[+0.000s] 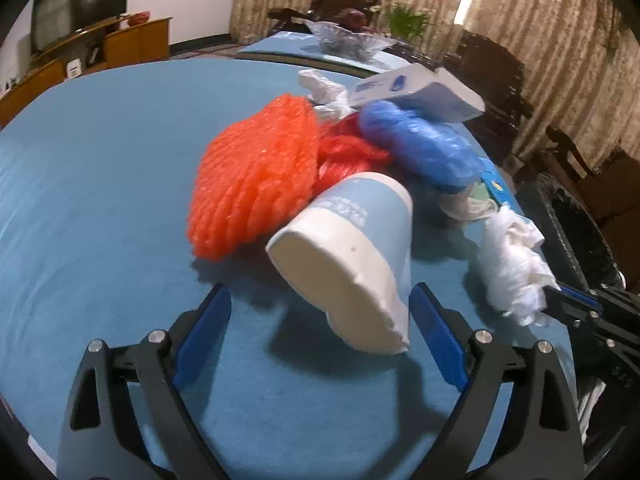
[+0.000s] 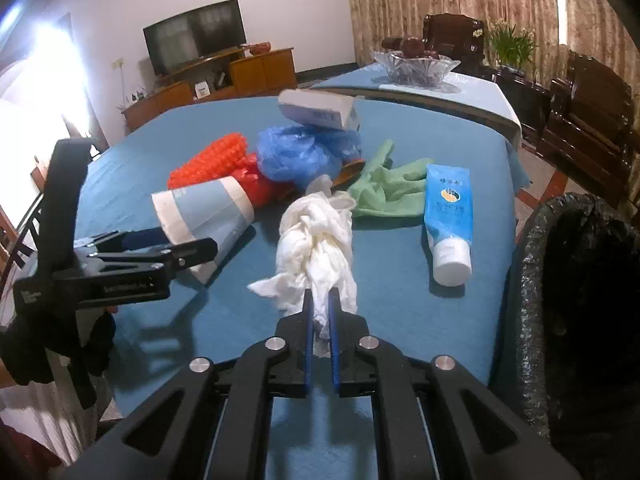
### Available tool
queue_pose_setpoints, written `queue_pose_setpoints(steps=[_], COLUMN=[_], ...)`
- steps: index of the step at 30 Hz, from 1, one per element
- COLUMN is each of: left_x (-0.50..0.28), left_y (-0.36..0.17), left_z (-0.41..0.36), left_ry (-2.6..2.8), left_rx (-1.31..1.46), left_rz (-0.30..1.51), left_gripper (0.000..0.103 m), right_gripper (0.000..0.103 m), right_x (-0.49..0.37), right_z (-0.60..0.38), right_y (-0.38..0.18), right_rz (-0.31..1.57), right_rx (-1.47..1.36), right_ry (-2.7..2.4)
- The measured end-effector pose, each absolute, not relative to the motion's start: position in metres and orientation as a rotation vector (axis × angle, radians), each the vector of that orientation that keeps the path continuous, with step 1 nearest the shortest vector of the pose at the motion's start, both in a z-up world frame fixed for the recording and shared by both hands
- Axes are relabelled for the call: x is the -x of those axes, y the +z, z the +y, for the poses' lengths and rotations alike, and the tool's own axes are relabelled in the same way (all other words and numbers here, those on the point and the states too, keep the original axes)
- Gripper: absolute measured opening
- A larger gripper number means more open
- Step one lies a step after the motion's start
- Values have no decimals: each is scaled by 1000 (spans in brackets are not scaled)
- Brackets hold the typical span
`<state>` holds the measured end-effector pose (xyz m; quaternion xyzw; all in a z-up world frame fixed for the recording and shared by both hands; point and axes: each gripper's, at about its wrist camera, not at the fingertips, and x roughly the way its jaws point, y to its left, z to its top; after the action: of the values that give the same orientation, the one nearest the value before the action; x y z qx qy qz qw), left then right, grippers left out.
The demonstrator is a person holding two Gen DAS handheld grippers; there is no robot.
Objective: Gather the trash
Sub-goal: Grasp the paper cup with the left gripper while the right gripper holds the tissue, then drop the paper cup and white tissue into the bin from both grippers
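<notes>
A blue-and-white paper cup (image 1: 352,264) lies on its side on the blue tablecloth, its crushed mouth between the open jaws of my left gripper (image 1: 320,300); it also shows in the right wrist view (image 2: 204,216). My right gripper (image 2: 320,300) is shut on a crumpled white tissue (image 2: 316,248), which shows at the right of the left wrist view (image 1: 512,264). Behind lie orange foam netting (image 1: 256,176), a red plastic bag (image 1: 344,152), a blue plastic bag (image 1: 424,144), a white box (image 2: 320,110), a green glove (image 2: 384,184) and a blue tube (image 2: 450,224).
A black-lined trash bin (image 2: 576,312) stands off the table's right edge. A second table behind holds a glass fruit bowl (image 2: 416,66). Dark wooden chairs (image 2: 588,120) stand at the right. A TV (image 2: 196,38) and wooden cabinet are at the far left.
</notes>
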<state>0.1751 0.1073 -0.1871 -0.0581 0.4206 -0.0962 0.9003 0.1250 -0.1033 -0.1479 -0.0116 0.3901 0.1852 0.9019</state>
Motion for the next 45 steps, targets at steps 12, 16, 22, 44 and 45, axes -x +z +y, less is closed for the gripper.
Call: queue_pose_setpoints(steps=[12, 16, 22, 44, 45], left_x=[-155, -143, -132, -124, -125], left_y=[-163, -148, -126, -69, -69], left_z=[67, 55, 47, -30, -37], left_ry=[-258, -260, -251, -382, -396], left_rx=[86, 46, 35, -9, -10], left_rz=[823, 798, 764, 626, 625], left_gripper=[22, 19, 18, 18, 18], right_gripper=[7, 7, 7, 7, 7], right_x=[-118, -110, -102, -70, -68], right_z=[-115, -121, -134, -216, -223], right_y=[-128, -115, -95, -39, -39], right_rz=[766, 735, 692, 550, 551], right_rx=[10, -3, -24, -91, -91], right_ry=[372, 371, 355, 182, 162])
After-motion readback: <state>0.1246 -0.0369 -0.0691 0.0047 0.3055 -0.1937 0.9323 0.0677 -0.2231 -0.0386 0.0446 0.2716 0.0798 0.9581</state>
